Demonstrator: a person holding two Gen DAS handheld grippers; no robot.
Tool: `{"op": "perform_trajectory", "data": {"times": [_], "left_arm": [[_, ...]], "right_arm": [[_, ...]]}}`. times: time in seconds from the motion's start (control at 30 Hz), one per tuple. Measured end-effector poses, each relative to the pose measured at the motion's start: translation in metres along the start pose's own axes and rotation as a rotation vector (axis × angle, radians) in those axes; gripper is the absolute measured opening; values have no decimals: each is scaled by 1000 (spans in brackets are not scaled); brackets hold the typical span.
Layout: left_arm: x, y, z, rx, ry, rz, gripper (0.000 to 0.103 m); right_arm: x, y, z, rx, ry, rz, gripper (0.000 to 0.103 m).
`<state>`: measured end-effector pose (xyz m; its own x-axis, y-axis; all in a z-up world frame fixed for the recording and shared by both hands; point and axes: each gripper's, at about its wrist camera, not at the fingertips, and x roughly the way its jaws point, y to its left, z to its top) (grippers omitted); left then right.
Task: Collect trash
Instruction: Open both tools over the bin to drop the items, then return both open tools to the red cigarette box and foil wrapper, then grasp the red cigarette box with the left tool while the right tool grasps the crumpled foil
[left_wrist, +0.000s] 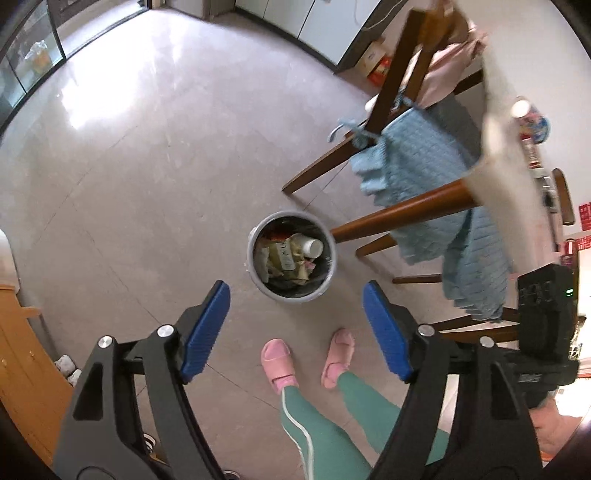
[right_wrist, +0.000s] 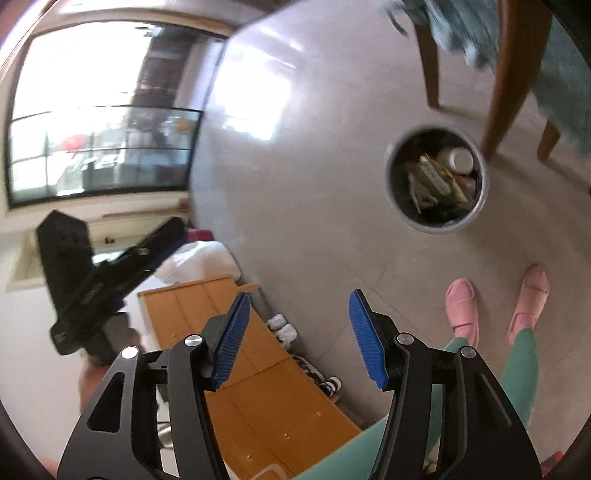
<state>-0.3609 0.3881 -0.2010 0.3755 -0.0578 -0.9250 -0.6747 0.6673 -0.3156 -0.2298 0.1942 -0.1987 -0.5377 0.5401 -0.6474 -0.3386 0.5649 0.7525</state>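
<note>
A person in pink slippers (left_wrist: 275, 360) holds the left gripper (left_wrist: 295, 328) and right gripper (right_wrist: 297, 338) high, fingers apart and empty, the trash bin (left_wrist: 291, 258) on the floor far beyond them, its refuse apparently already dropped in.

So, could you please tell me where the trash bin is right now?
The trash bin stands on the floor mid-frame in the left wrist view, beside a wooden table leg on its right and ahead of the person's pink slippers.
</note>
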Motion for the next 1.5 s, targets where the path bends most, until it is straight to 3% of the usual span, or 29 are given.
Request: {"op": "perform_trajectory", "data": {"times": [0.13,0.33,0.5,0.7,0.83,0.9,1.1,1.23,1.4,1.5], "left_arm": [[-41,-42,-3,71,-24,-55,78],[-73,-130,21,269,-84,-151,85],[-75,-209,48,392,-102,-222,90],[-44,-303,86,510,-70,-262,92],[-12,-352,109,547,-43,-248,96],[9,-375,121,552,-18,-239,96],[67,-410,160,412,78,-241,96],[96,-425,174,389,97,-185,96],[119,-435,187,370,112,-155,96],[128,-436,193,358,123,-160,96]], "right_arm": [[-79,36,-4,-77,-130,8,67],[-186,35,-2,-73,-357,-48,75],[-267,5,2,-31,-540,-120,76],[-327,-47,27,67,-638,-172,79],[-358,-99,65,144,-645,-185,89],[-366,-128,88,198,-634,-141,89],[-372,-192,145,314,-539,-92,89],[-369,-207,166,325,-497,-99,89],[-363,-228,183,351,-463,-43,88],[-360,-235,188,351,-447,3,82]]}}
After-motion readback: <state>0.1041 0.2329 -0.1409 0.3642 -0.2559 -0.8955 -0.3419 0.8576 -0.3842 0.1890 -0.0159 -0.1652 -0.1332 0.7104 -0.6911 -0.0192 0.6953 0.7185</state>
